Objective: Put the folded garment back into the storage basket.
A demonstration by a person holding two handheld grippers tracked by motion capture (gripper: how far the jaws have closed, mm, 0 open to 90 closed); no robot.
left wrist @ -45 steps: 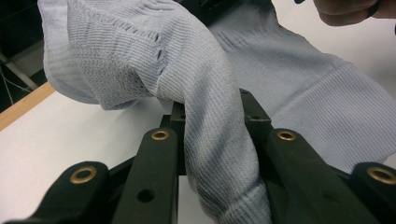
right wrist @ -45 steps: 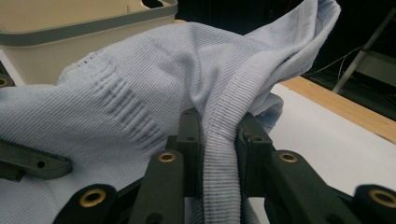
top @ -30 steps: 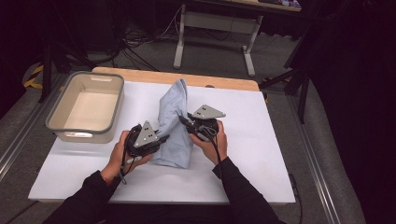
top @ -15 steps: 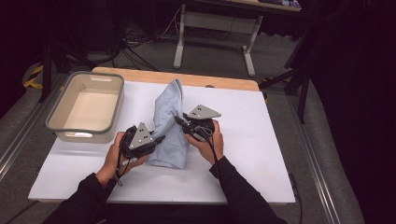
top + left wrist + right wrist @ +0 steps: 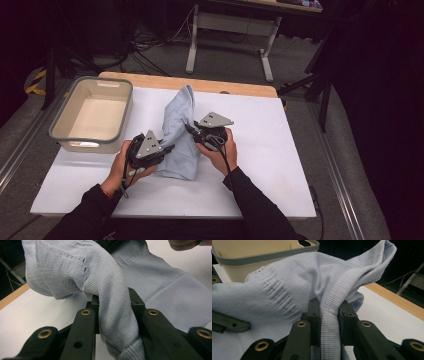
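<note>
While both hands worked at the table (image 5: 280, 165), the high view showed the pale blue knit garment (image 5: 179, 125) lying mid-table, just right of the beige bin (image 5: 65, 131), its far end bunched upward. Left tongs (image 5: 169, 148) met its left edge and right tongs (image 5: 190, 129) its right edge, with both hands close together on either side of the cloth.

From the left gripper view, the left tongs (image 5: 113, 300) were pinching a fold of the garment (image 5: 110, 285), which draped over and between the black jaws; more cloth lay flat on the white surface behind.

From the right gripper view, the right tongs (image 5: 329, 307) were pinching a ribbed fold of the garment (image 5: 312, 272) (hem or cuff, couldn't tell). The bin (image 5: 262, 255) stood right behind the cloth, and the left tongs' jaw showed at the left edge.
</note>
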